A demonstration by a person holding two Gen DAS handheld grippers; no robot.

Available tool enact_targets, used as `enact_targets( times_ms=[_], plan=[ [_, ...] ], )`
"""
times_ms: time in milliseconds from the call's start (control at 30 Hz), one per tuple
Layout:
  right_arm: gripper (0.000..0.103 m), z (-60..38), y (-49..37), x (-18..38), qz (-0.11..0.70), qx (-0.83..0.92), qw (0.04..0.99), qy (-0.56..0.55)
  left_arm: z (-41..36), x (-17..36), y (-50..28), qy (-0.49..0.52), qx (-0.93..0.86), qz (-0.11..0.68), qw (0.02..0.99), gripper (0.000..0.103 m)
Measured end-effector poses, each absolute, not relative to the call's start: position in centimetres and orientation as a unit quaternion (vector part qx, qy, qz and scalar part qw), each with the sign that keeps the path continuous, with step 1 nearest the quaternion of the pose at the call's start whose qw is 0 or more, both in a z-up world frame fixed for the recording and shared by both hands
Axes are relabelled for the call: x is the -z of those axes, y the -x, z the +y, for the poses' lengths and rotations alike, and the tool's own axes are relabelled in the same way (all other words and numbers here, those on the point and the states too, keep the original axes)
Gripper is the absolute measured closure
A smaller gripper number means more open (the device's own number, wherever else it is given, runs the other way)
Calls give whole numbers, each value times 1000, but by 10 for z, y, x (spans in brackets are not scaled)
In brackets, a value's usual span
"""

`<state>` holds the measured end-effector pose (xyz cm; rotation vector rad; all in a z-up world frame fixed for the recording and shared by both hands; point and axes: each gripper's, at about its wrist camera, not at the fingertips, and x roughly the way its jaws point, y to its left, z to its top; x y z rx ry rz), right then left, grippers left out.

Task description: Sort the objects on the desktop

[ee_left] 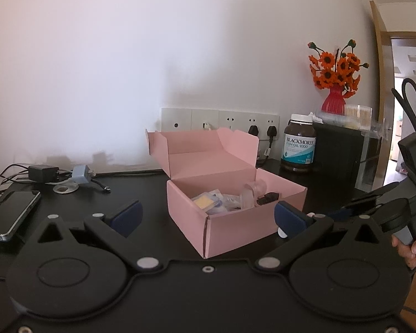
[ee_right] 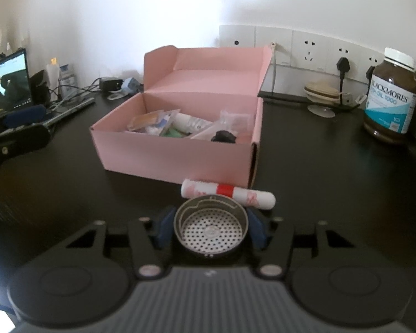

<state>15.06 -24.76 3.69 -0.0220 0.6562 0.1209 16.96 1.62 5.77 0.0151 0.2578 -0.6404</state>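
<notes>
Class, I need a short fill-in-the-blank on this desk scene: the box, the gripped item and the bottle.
1. The lid of the pink box stands ____.
2. The right gripper has its blue pads against a round metal ____ with a perforated bottom.
3. The white tube has a ____ band.
4. The brown bottle has a ____ cap.

Missing words: open; strainer; red; white

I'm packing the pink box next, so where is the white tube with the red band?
In the right wrist view the white tube lies on the black desk, against the pink box's front wall, just beyond the metal strainer.

Fish oil bottle [ee_right: 391, 97], orange flowers [ee_left: 336, 68]
</notes>
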Motion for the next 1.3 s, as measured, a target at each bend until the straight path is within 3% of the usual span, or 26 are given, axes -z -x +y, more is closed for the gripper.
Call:
enact_targets(
  times_ms=[900, 1300],
  plan=[
    [49, -252, -148, -86, 264, -65, 962, 20, 12, -56, -173, -17, 304, 140, 942, 0],
    [49, -244, -172, -60, 206, -112, 971, -36, 15, -56, -175, -7, 303, 147, 942, 0]
  ],
)
